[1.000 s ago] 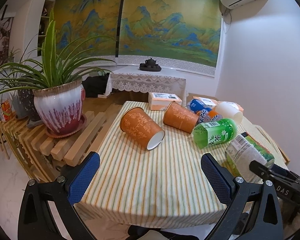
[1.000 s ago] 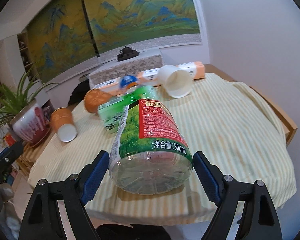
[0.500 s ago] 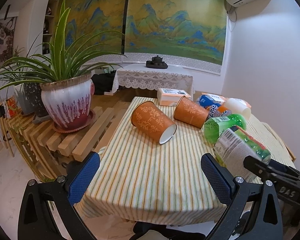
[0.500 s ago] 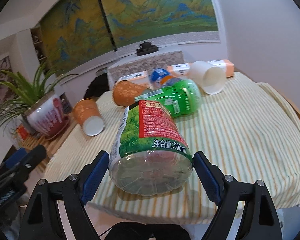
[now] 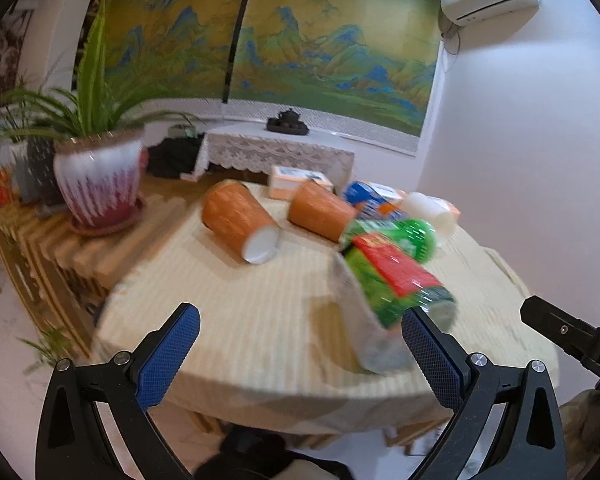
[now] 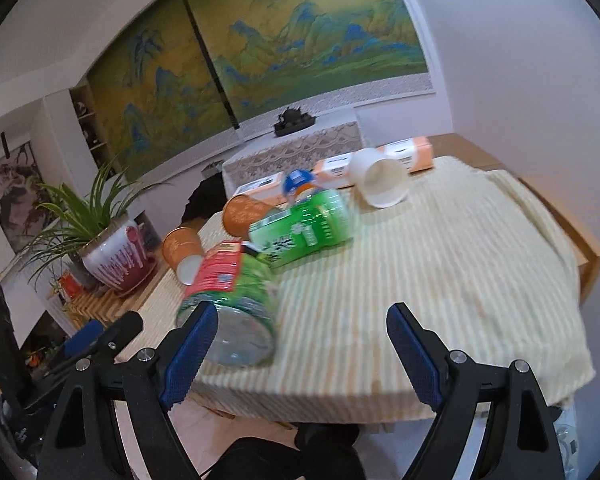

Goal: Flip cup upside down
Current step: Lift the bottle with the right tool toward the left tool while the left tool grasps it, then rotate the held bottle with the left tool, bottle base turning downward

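Two orange paper cups lie on their sides on the striped cloth, the nearer one (image 5: 240,220) (image 6: 184,252) with its white mouth facing me, the other (image 5: 320,216) (image 6: 246,216) behind it. A white cup (image 5: 428,212) (image 6: 380,180) lies further back. My left gripper (image 5: 300,356) hangs open and empty over the table's near edge. My right gripper (image 6: 300,356) is open too, with nothing between its pads. The big green bottle with a red label (image 6: 236,292) (image 5: 392,280) lies on the cloth just outside the right gripper's left finger (image 6: 188,352).
A second green bottle (image 6: 304,228) and a blue can (image 6: 298,180) lie mid-table, with orange boxes (image 6: 400,156) along the far edge. A potted plant (image 5: 100,184) stands on a wooden rack to the left. The cloth's right half (image 6: 460,260) is bare.
The big green bottle was clamped between the right gripper's pads; now it lies free on the cloth to their left. Both views have shifted and are blurred by motion.
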A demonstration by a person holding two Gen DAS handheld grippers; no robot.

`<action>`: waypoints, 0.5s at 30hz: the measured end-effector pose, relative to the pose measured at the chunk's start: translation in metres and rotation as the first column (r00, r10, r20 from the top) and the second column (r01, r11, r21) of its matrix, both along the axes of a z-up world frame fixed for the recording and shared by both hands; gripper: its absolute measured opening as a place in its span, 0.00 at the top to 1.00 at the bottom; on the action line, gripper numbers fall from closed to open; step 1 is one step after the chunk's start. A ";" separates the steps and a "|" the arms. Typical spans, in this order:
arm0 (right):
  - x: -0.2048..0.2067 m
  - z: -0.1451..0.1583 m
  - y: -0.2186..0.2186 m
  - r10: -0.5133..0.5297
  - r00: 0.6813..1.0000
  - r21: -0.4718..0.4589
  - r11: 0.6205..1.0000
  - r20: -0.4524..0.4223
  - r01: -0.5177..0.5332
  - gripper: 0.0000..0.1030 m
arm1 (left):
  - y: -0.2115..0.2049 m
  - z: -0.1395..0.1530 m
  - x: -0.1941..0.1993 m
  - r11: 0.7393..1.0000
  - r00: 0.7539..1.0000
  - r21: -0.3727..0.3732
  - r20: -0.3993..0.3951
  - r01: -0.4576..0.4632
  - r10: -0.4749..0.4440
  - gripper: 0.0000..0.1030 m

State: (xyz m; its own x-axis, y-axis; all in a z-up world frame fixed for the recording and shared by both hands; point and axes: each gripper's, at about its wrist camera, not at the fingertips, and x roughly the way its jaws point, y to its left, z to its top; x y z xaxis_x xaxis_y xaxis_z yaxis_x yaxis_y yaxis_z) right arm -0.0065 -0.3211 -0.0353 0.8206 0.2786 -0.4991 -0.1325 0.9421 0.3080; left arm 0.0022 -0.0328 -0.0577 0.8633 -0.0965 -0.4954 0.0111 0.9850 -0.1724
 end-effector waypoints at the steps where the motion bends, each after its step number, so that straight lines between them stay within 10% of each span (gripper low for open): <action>1: -0.004 0.001 -0.004 -0.012 1.000 -0.010 1.000 0.009 0.012 0.19 | -0.005 -0.002 0.000 1.000 1.000 -0.008 -0.005 0.004 -0.004 0.01; 15: -0.023 -0.008 -0.035 -0.073 0.997 -0.039 0.997 0.025 0.074 0.19 | -0.071 -0.026 0.023 0.996 0.997 -0.054 -0.017 -0.076 0.075 0.01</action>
State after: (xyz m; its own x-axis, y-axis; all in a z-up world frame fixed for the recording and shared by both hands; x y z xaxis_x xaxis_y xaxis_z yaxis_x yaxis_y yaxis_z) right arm -0.0297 -0.3566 -0.0438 0.8496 0.1979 -0.4890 -0.0695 0.9609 0.2681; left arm 0.0247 -0.1036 -0.0840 0.8615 -0.0583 -0.5045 -0.0661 0.9721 -0.2252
